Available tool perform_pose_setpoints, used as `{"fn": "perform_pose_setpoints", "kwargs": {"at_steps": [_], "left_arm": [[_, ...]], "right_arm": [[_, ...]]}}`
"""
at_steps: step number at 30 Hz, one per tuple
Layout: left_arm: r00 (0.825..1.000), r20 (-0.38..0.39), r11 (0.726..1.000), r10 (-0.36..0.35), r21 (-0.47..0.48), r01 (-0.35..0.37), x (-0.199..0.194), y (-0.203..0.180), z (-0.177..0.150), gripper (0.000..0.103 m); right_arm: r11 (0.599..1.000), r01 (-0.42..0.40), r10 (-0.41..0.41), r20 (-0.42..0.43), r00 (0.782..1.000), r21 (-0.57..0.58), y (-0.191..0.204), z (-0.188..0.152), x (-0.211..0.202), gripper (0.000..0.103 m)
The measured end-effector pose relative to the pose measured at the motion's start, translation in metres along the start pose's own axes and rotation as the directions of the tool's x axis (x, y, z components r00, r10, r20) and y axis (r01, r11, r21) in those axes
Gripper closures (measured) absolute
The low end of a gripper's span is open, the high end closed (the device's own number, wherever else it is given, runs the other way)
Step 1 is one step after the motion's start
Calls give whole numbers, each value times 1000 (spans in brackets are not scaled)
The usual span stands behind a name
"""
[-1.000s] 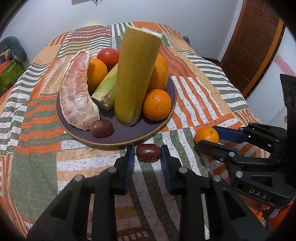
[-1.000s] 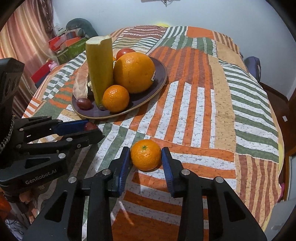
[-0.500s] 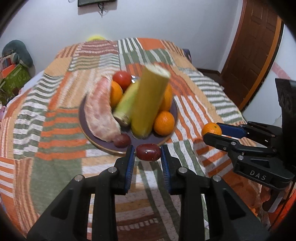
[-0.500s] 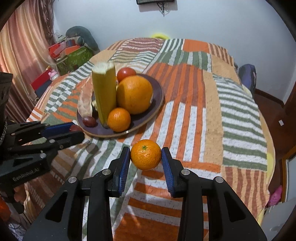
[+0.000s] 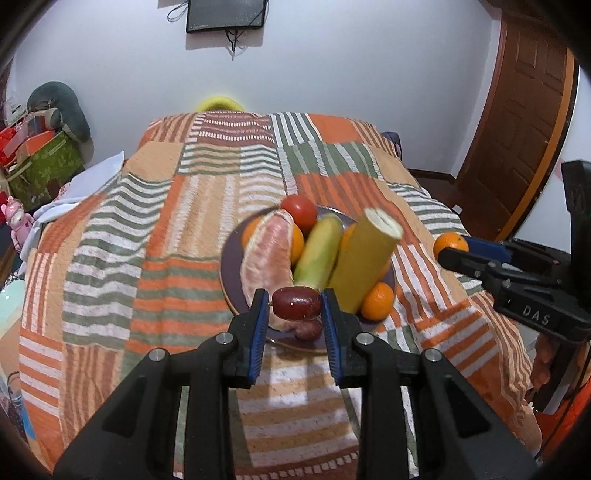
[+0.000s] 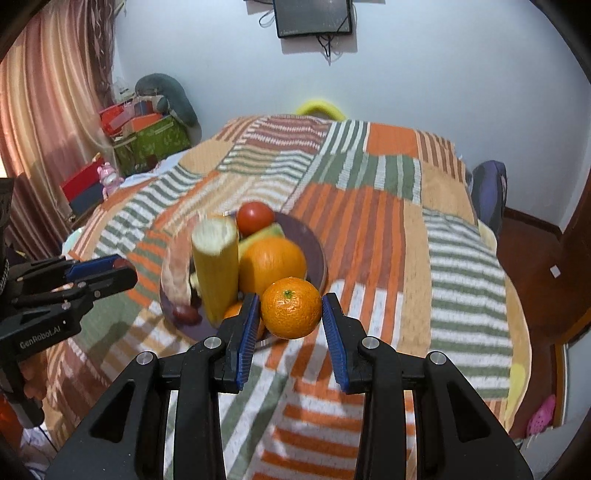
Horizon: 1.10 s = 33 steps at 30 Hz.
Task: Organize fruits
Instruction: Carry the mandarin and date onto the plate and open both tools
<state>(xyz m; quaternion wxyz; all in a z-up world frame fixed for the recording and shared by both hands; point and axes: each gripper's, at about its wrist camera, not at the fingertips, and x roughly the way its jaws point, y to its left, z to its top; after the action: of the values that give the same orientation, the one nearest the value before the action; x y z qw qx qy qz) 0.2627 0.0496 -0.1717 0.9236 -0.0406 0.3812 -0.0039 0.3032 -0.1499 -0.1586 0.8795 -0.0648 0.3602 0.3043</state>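
Observation:
My left gripper [image 5: 295, 306] is shut on a dark red jujube [image 5: 296, 304] and holds it in the air above the near rim of the purple plate [image 5: 229, 258]. My right gripper [image 6: 290, 310] is shut on a small mandarin [image 6: 291, 308], also raised, to the right of the plate [image 6: 314, 243]. The plate holds a yellow cut stalk [image 5: 364, 258], a green stalk [image 5: 317, 251], a peeled pomelo wedge [image 5: 266, 258], a tomato [image 5: 299, 212], oranges [image 6: 271, 260] and another jujube [image 5: 308, 329].
The plate sits on a bed with a striped patchwork cover [image 5: 166, 229]. Boxes and a pillow [image 5: 40, 155] are stacked at the left. A wooden door [image 5: 524, 110] stands at the right, and a wall screen [image 5: 225, 14] hangs above.
Both grippers have lifted well above the bed with their fruit still held. The plate now looks smaller and farther below.

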Motion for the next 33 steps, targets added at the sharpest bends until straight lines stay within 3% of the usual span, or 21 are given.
{"fn": "perform_pose_setpoints", "kwargs": {"at_steps": [8,15,25,33], "left_arm": [[1000,25,1000,0,17,-1,11,1,21,75],[1000,23,1000,-12,21,12,31,3,35,75],[999,-6,999,-37,17,37,56,0,37,75],[999,2,999,-44,20,44,55,1,40,74]], "right_arm": [[1000,19,-18,46,999,-23,-1,25,11,71],[999,28,-27,33,999,-25,-11,43,36,71],[999,-19,20,13,1000,-36,-12,55,62,71],[992,-92,97,53,994,-89,11,69,46,71]]}}
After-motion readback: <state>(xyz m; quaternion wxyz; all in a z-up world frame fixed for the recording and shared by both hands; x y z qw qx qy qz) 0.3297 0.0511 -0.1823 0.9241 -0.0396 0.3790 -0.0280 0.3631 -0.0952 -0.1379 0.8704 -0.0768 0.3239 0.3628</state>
